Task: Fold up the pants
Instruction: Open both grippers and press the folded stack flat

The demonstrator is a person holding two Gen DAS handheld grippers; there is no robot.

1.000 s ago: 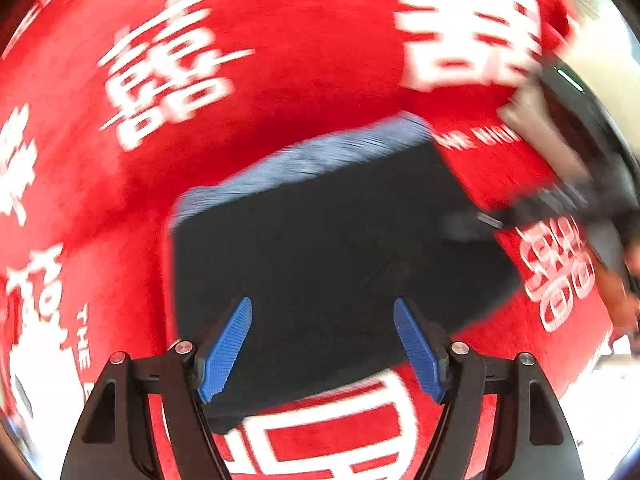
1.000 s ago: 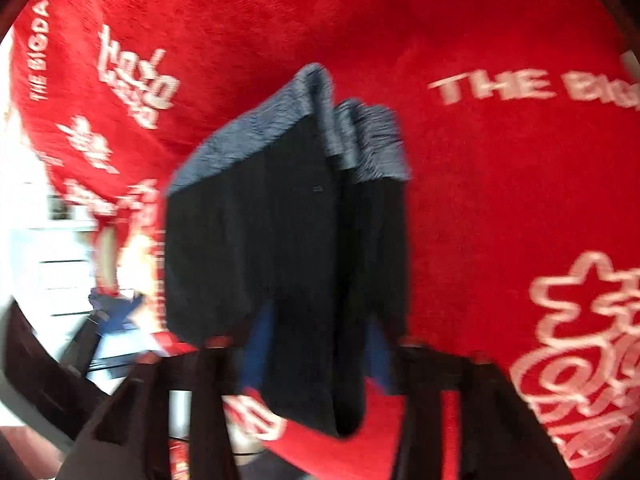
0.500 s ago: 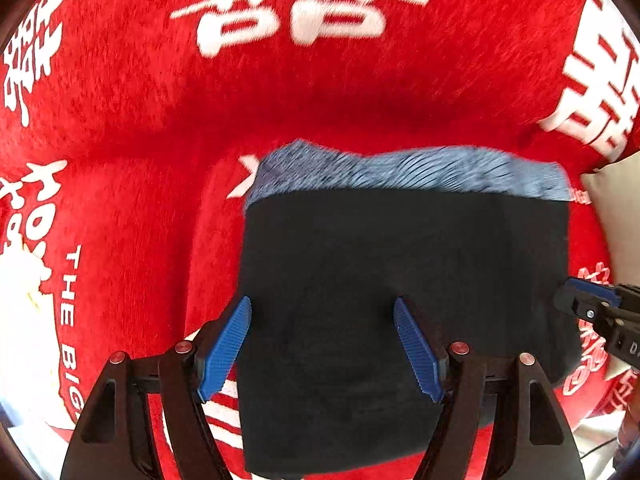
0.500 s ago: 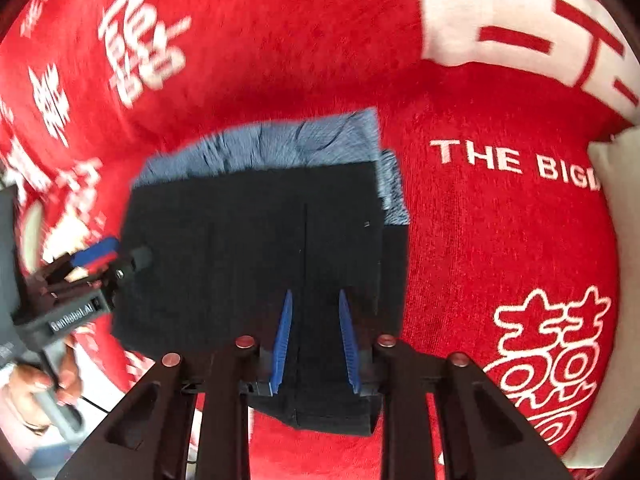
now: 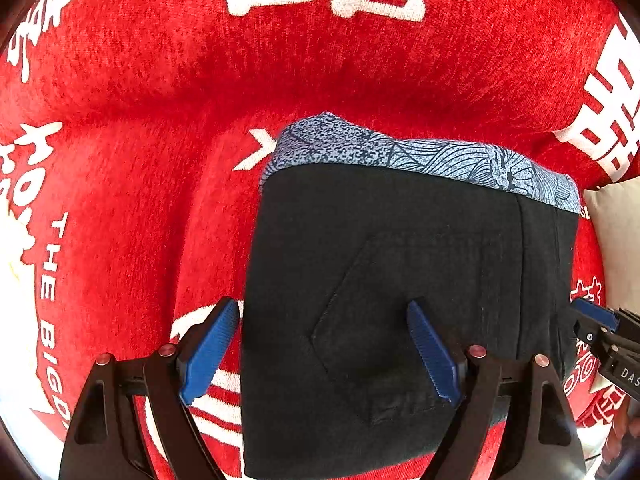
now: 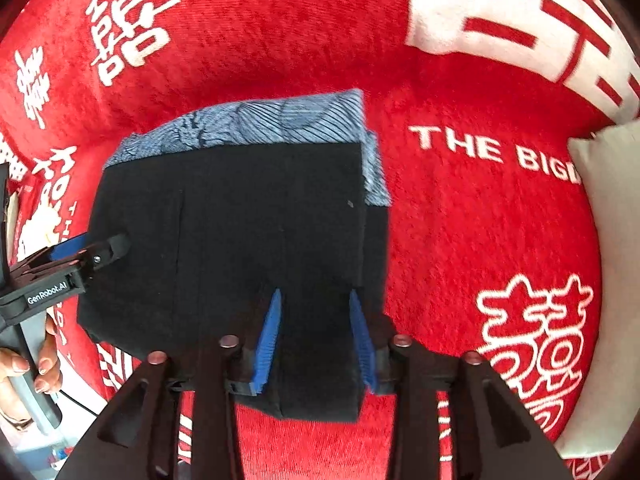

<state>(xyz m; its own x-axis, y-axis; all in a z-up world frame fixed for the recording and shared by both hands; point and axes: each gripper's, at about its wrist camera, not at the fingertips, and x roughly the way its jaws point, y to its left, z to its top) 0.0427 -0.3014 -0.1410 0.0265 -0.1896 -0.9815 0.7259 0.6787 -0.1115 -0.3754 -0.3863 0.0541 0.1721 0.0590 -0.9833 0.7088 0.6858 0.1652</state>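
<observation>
Black pants (image 5: 400,264) lie folded; your left gripper (image 5: 324,354) opens wide, right gripper (image 6: 316,340) opens narrower, neither gripping. Risk: a pad snags cloth, undoing the fold

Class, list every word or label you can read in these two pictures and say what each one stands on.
"THE BIGD", cut off by a pillow: red blanket.
"GenRobot.AI": left gripper.
"DAS", cut off: right gripper.
Large white Chinese characters: the blanket too.
Pants: no text.

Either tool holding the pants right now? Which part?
Neither. Left tool and right tool are both opening over the folded pants, pads off the cloth.
</observation>
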